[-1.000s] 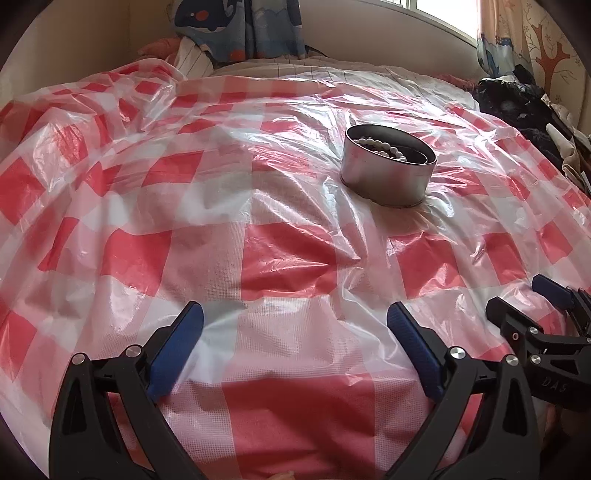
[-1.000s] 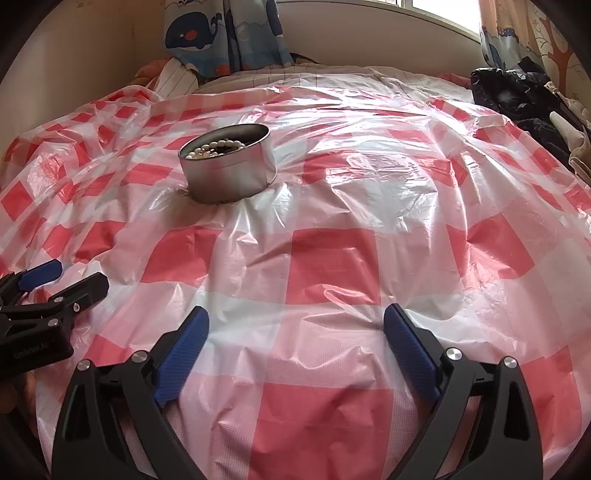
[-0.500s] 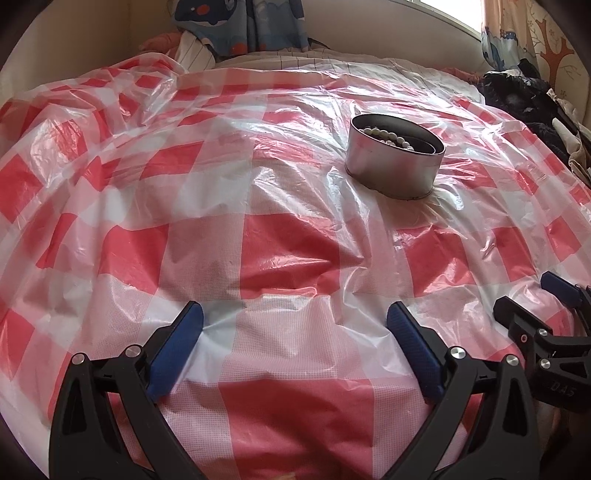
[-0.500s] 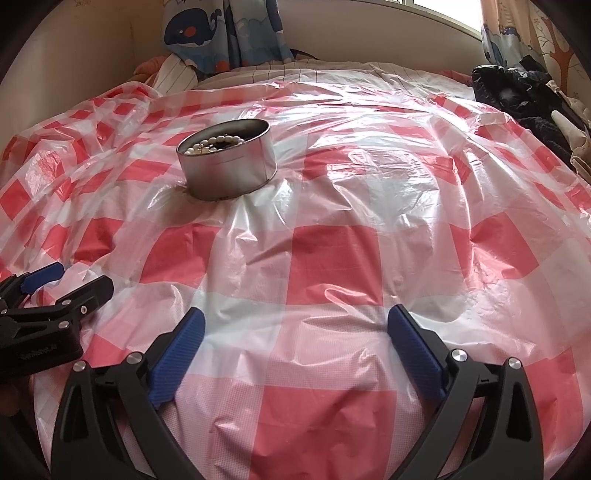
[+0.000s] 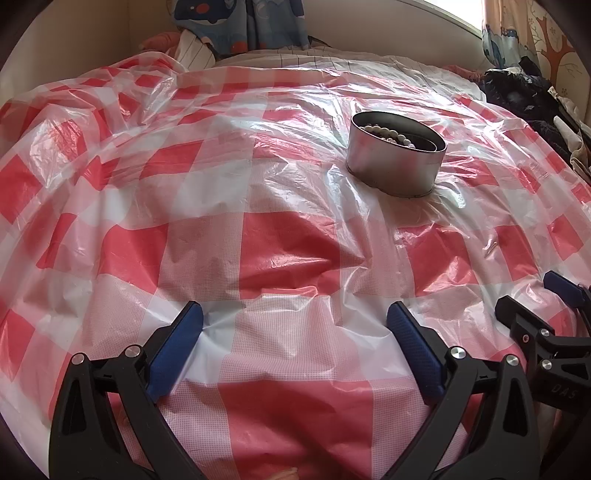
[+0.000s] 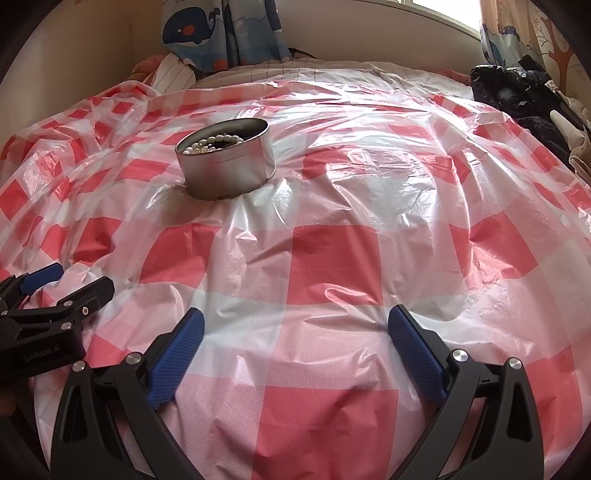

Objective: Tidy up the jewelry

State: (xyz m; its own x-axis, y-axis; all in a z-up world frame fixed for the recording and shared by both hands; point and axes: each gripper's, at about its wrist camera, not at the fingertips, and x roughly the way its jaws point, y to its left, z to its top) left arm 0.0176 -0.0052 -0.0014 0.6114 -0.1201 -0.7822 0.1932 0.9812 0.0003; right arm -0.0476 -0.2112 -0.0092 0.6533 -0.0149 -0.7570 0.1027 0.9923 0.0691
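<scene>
I see a bed covered by a red-and-white checked plastic sheet (image 5: 288, 236), crinkled all over. Dark clothes (image 6: 517, 96) pile at its far right edge, a whale-print curtain (image 6: 221, 33) hangs behind. My left hand-held gripper (image 5: 295, 328) and right hand-held gripper (image 6: 293, 328) both gape wide, holding nothing, low over the sheet. Ahead between them sits a round metal tin (image 6: 227, 166) holding a pearl necklace (image 6: 210, 143).

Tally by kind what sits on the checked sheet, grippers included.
Round metal tin: 1
Pearl bead strand inside the tin: at least 1, exact number unclear
Grippers: 2, left gripper and right gripper, both open and empty
Total: 4
</scene>
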